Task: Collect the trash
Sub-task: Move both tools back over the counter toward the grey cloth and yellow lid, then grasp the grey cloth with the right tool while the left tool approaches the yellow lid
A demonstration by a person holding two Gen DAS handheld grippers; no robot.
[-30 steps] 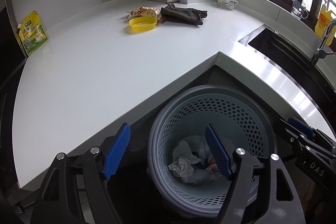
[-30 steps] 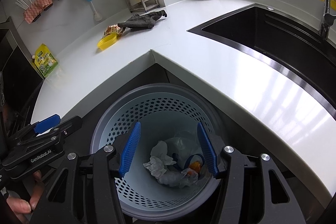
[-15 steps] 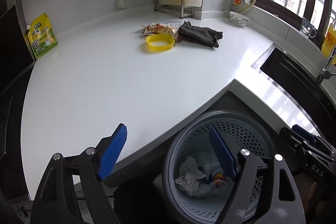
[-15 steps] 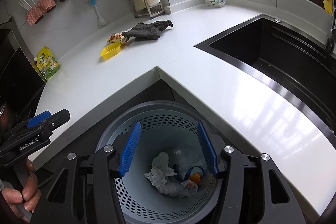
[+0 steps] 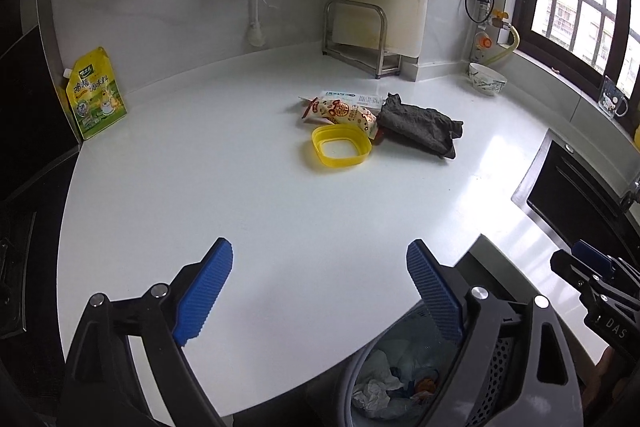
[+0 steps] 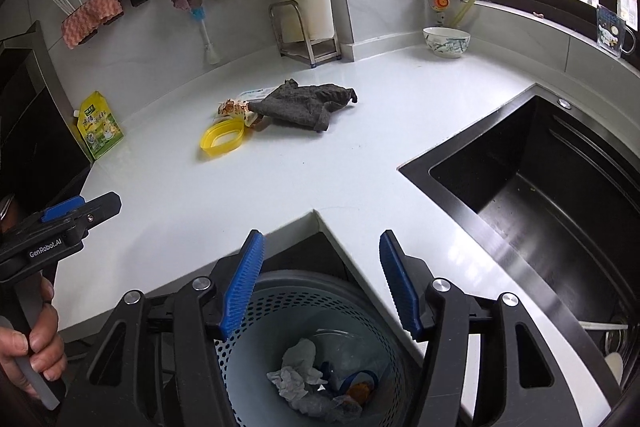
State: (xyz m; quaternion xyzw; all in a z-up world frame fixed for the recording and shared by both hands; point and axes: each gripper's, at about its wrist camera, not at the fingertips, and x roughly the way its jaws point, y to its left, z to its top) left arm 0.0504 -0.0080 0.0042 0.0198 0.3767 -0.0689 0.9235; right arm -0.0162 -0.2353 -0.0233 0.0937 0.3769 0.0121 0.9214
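we hold both grippers over the inner corner of the white counter [image 5: 280,219], each angled down and forward. our left gripper [image 5: 320,291] has its blue pads spread wide with nothing between them; its jaws have just been opening further. our right gripper [image 6: 320,283] stands moderately open, also empty, and its jaws have just eased apart a little too.

below the counter's corner sits the perforated bin [image 6: 320,307], and inside it we see crumpled paper [image 6: 294,373] and other scraps, one of them orange [image 6: 362,393].

the trash left on the counter lies in a small cluster near the back wall, well apart from both grippers: a yellow lid [image 5: 341,146] lying flat, a printed snack wrapper [image 5: 340,113] just behind it and touching it, and a flat white packet [image 5: 352,97] behind that. a dark grey cloth [image 5: 420,125] lies crumpled against the wrapper's right end.

a green and yellow pouch [image 5: 96,95] stands upright at the counter's left edge, a bowl [image 6: 446,42] sits near the window, and the black sink [image 6: 540,195] is off to the right.
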